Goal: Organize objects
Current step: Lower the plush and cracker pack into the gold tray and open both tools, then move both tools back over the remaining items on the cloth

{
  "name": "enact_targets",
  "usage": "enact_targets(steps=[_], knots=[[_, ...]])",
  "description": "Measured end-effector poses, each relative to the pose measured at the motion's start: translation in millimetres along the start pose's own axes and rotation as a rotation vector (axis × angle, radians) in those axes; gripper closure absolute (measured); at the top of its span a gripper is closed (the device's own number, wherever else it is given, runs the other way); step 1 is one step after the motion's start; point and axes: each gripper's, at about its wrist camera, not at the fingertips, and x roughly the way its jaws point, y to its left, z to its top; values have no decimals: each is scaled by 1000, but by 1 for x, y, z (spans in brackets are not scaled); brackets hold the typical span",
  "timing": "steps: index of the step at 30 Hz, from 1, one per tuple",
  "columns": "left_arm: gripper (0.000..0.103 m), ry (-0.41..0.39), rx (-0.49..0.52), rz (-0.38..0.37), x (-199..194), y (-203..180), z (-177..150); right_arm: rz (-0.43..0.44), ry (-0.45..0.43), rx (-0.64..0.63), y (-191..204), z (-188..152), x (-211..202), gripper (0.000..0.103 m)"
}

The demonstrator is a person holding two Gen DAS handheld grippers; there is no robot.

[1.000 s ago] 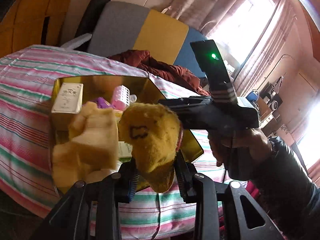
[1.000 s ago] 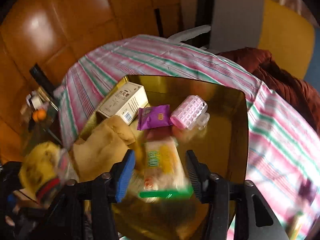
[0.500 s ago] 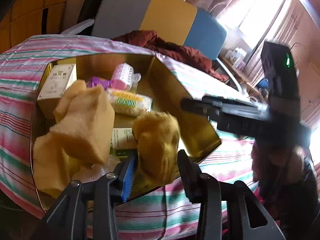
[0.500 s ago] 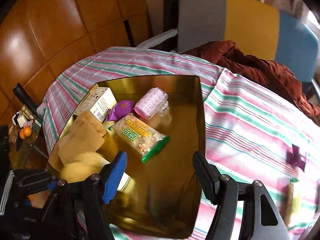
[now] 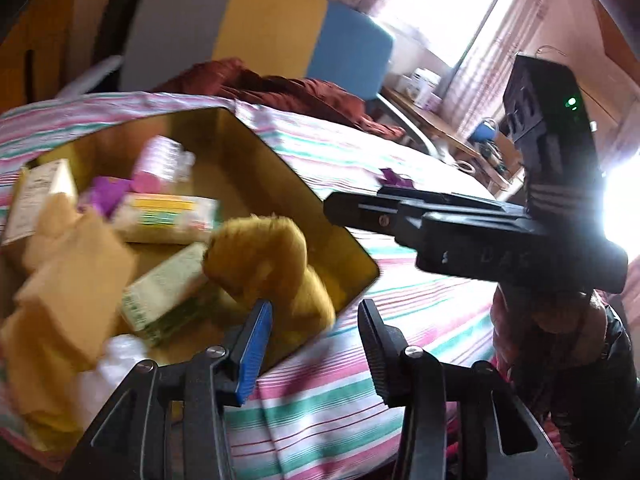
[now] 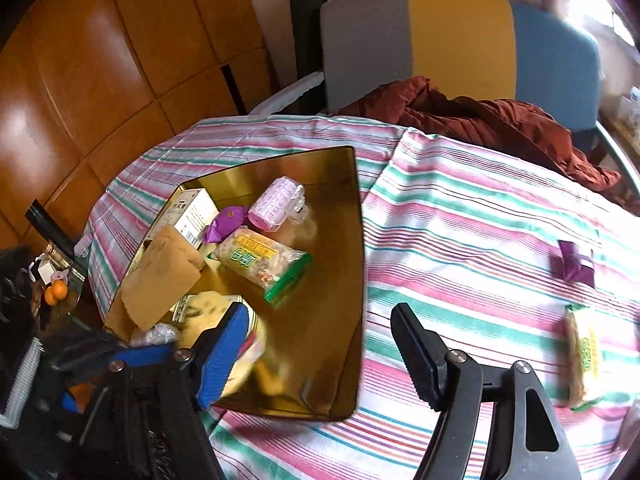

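A gold tray (image 6: 356, 248) sits on the striped tablecloth and holds several items: a white box (image 6: 192, 212), a purple packet (image 6: 226, 220), a pink roller (image 6: 276, 200), a yellow snack pack (image 6: 260, 264) and a tan cloth (image 6: 160, 280). A yellow plush toy (image 5: 268, 272) lies in the tray's near corner. My left gripper (image 5: 314, 336) is open just behind the toy, apart from it. My right gripper (image 6: 320, 344) is open and empty over the tray's near edge; its body shows in the left wrist view (image 5: 480, 236).
A purple wrapper (image 6: 576, 264) and a yellow snack pack (image 6: 584, 352) lie on the cloth to the right. A dark red jacket (image 6: 480, 120) lies on the grey, yellow and blue chair (image 6: 460, 40) behind the table. Wooden panels stand at left.
My left gripper has opened and let the yellow plush toy drop into the tray. My right gripper has let go of the snack pack in the tray and drawn back to the right.
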Motion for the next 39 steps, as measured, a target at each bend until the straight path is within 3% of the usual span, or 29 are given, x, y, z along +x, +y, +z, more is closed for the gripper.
enact_targets(steps=[4,9,13,20,24,30,39], knots=[[58,6,19,-3,-3,-5,-3,-32,-23,28,-14,-4,-16,27],[58,-13,-40,33,-18,8,-8,-75,-42,54,-32,-6,-29,23],[58,-67,-120,134,-36,24,-9,-98,-47,58,-39,-7,-34,23],[57,-143,-118,311,-54,26,-5,-104,-57,18,-29,-17,-38,21],[56,-153,-109,365,-60,26,-8,-114,-69,-23,-17,-20,-40,18],[56,-146,-97,408,-64,23,-13,-148,-88,-65,-7,-23,-45,8],[56,-141,-19,412,-61,8,-14,-206,-79,-48,-29,-28,-54,7]])
